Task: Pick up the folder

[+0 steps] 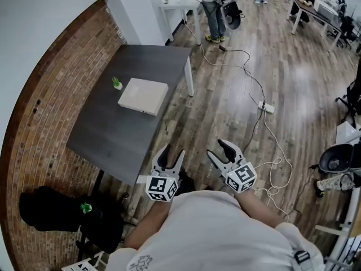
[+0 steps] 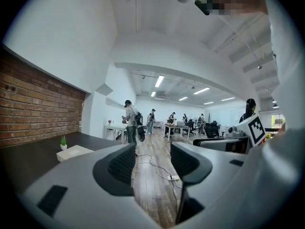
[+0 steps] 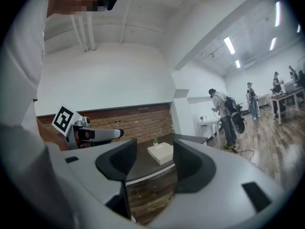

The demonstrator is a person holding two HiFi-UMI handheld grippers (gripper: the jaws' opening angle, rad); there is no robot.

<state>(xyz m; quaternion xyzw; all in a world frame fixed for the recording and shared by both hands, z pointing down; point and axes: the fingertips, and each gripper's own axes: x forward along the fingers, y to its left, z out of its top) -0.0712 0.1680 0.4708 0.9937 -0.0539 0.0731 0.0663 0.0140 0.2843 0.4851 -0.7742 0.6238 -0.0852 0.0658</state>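
A cream-white folder (image 1: 143,96) lies flat on the dark grey table (image 1: 113,134), toward its far half; it also shows as a pale slab in the left gripper view (image 2: 74,152) and between the jaws in the right gripper view (image 3: 160,152). Both grippers hang close to my body, short of the table's near corner and well apart from the folder. My left gripper (image 1: 169,156) stands open with nothing between its fingers. Just to its right, my right gripper (image 1: 221,149) is open and empty too.
A tiny green potted plant (image 1: 117,83) stands beside the folder's left edge. A brick wall (image 1: 51,106) borders the table. Cables and a power strip (image 1: 267,108) trail over the wooden floor. A black bag (image 1: 51,210) lies below the table. People stand at the far end (image 1: 214,10).
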